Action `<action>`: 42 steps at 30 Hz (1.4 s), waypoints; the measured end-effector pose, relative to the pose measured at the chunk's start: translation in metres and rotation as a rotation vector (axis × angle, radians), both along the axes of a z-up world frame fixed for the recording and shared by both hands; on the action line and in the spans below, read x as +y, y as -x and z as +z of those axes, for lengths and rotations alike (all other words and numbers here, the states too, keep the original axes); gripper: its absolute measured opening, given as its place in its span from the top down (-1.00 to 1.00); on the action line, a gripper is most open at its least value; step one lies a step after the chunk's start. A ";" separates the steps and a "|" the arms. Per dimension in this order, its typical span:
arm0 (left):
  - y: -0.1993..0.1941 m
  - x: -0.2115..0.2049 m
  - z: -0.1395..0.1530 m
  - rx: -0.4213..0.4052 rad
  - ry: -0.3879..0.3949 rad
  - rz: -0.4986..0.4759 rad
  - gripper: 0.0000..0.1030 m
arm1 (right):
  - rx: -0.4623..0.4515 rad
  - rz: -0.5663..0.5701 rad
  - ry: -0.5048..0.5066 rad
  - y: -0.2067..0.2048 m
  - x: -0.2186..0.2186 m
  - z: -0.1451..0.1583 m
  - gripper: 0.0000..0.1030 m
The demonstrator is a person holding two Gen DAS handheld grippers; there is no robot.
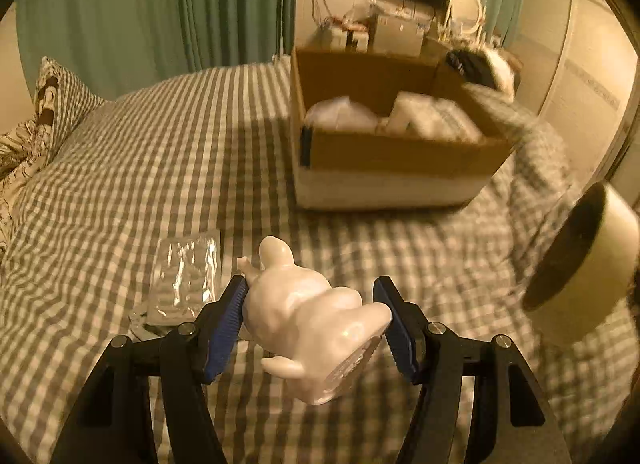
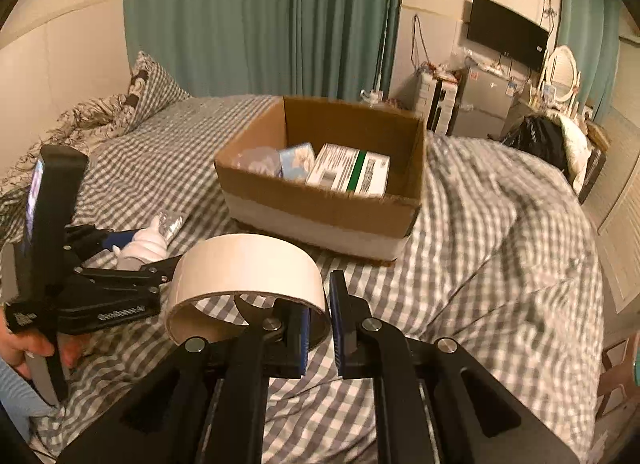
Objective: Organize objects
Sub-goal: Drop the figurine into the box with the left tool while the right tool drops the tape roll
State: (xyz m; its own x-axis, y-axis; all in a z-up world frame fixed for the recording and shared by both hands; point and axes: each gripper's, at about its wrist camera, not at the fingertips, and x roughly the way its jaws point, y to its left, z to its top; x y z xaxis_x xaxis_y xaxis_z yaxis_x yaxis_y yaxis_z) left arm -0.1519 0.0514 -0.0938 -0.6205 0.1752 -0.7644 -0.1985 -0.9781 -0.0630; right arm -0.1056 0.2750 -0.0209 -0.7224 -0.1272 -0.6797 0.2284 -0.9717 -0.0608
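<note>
No legible writing on the boxes in the cardboard box (image 2: 320, 200). Left gripper (image 1: 316, 320) clenched on white figurine (image 1: 308, 316); right gripper (image 2: 320, 328) pinching tape roll (image 2: 248, 264) wall. Clear packet (image 1: 186, 276) lying just beside.

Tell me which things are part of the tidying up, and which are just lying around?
Part of the tidying:
- white figurine, gripped by the left tool
- tape roll, pinched by the right tool
- cardboard box, already holding packages
- clear plastic packet

Just lying around:
- pillow
- curtains
- TV

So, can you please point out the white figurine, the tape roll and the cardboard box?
white figurine (image 1: 304, 304), left wrist view, on its belly.
tape roll (image 2: 244, 260), right wrist view, on its outer band.
cardboard box (image 2: 320, 210), right wrist view, on its front wall.
</note>
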 end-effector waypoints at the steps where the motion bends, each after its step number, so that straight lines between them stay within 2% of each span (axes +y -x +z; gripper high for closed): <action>1: -0.002 0.002 0.012 0.016 -0.012 -0.006 -0.28 | 0.010 -0.001 -0.005 -0.001 0.001 0.006 0.83; 6: -0.001 0.010 0.070 0.094 -0.035 -0.044 -0.28 | 0.077 -0.006 -0.028 0.006 0.010 0.049 0.83; 10: 0.020 0.020 0.108 0.155 -0.029 -0.072 -0.28 | 0.128 -0.019 -0.039 0.028 0.017 0.076 0.83; 16: 0.067 0.043 0.135 0.229 -0.013 -0.086 -0.28 | 0.182 -0.050 -0.029 0.085 0.025 0.097 0.83; 21: 0.117 0.061 0.124 0.242 0.002 -0.102 -0.28 | 0.199 -0.088 -0.021 0.144 0.030 0.095 0.83; 27: 0.168 0.072 0.087 0.207 0.003 -0.117 -0.28 | 0.145 -0.116 -0.051 0.213 0.033 0.059 0.83; 32: 0.182 0.081 0.058 0.176 0.018 -0.141 -0.28 | 0.076 -0.122 -0.058 0.249 0.032 0.026 0.83; 36: 0.181 0.086 0.040 0.154 0.047 -0.163 -0.28 | 0.019 -0.116 0.032 0.259 0.039 0.013 0.83; 38: 0.177 0.086 0.038 0.147 0.046 -0.183 -0.30 | -0.003 -0.122 0.035 0.258 0.039 0.011 0.80; 39: 0.174 0.086 0.040 0.147 0.054 -0.188 -0.43 | -0.014 -0.117 0.035 0.257 0.039 0.011 0.72; 40: 0.171 0.086 0.043 0.152 0.067 -0.185 -0.69 | -0.021 -0.113 0.041 0.255 0.040 0.012 0.47; 41: 0.169 0.084 0.047 0.165 0.076 -0.170 -0.81 | -0.034 -0.112 0.049 0.253 0.040 0.013 0.28; 42: 0.164 0.082 0.051 0.182 0.077 -0.152 -0.90 | -0.047 -0.121 0.052 0.251 0.041 0.015 -0.08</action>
